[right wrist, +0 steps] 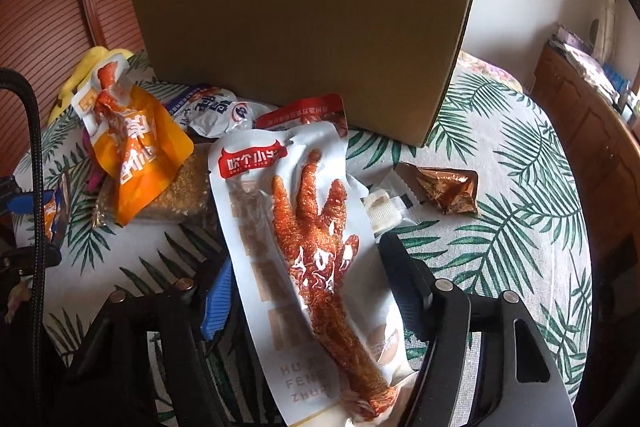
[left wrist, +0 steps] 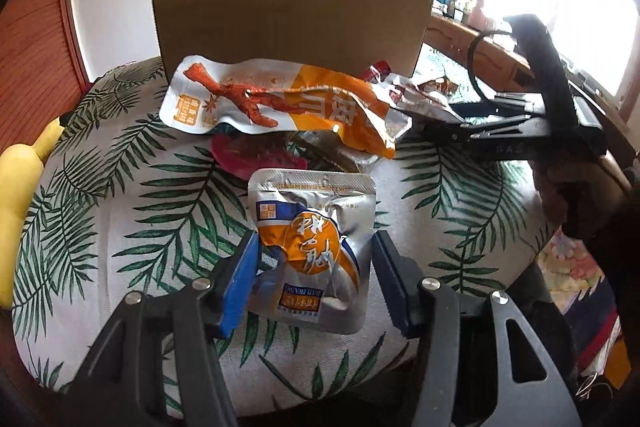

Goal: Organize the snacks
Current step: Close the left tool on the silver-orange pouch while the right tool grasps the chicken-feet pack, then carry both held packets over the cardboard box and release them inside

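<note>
Snacks lie heaped on a leaf-printed cloth before a flat-sided brown cardboard box. From left to right we see a crinkled orange-and-white pouch atop the pile, then a puffy silver foil packet, which our left gripper clamps between blue pads. In our right wrist view, the right gripper pinches a long, glossy white chicken-foot pack that lies tilted across its jaws; further right, a creased copper foil sachet rests alone on the cloth.
</note>
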### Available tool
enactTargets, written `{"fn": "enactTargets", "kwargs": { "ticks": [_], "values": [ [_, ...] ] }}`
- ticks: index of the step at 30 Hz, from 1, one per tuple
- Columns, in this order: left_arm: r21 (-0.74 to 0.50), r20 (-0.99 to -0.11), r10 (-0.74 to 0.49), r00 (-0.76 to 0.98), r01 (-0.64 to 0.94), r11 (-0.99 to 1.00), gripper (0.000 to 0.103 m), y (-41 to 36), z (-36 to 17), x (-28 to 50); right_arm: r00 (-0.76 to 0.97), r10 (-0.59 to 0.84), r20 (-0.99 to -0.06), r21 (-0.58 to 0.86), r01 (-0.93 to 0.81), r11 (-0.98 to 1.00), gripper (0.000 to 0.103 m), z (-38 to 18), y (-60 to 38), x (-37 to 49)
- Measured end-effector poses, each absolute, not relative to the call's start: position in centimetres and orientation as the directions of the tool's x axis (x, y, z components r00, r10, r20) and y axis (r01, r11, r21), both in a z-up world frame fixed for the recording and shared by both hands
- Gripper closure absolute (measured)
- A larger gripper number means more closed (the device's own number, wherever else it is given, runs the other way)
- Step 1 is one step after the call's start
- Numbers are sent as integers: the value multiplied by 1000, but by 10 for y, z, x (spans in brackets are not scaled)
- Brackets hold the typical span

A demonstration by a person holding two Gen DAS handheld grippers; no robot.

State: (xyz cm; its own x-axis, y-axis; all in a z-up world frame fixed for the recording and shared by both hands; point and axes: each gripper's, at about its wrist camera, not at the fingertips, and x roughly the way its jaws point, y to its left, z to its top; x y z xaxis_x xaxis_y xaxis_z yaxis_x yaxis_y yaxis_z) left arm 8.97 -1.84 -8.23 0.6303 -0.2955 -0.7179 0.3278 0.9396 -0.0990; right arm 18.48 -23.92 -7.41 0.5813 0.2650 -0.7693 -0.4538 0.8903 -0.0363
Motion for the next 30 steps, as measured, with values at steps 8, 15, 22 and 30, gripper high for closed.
{"fn": "enactTargets", "kwargs": {
  "ticks": [8, 15, 22, 30],
  "values": [
    [-120, -691, -325, 645, 340, 933, 47, -23, -68, 83, 597, 299, -745, 5, -442, 897, 39, -71, -246, 185],
    [-120, -672, -338, 659, 353, 928, 47, -26, -53, 81, 643, 329, -692, 35, -426, 904, 40, -63, -255, 180],
    [-112, -649, -335, 683, 349, 930, 47, -26, -42, 92, 669, 336, -662, 42, -415, 909, 40, -60, -259, 177],
    [-108, -611, -337, 716, 347, 932, 47, -25, -24, 112, 696, 346, -630, 51, -407, 912, 40, -58, -264, 174]
  ]
}}
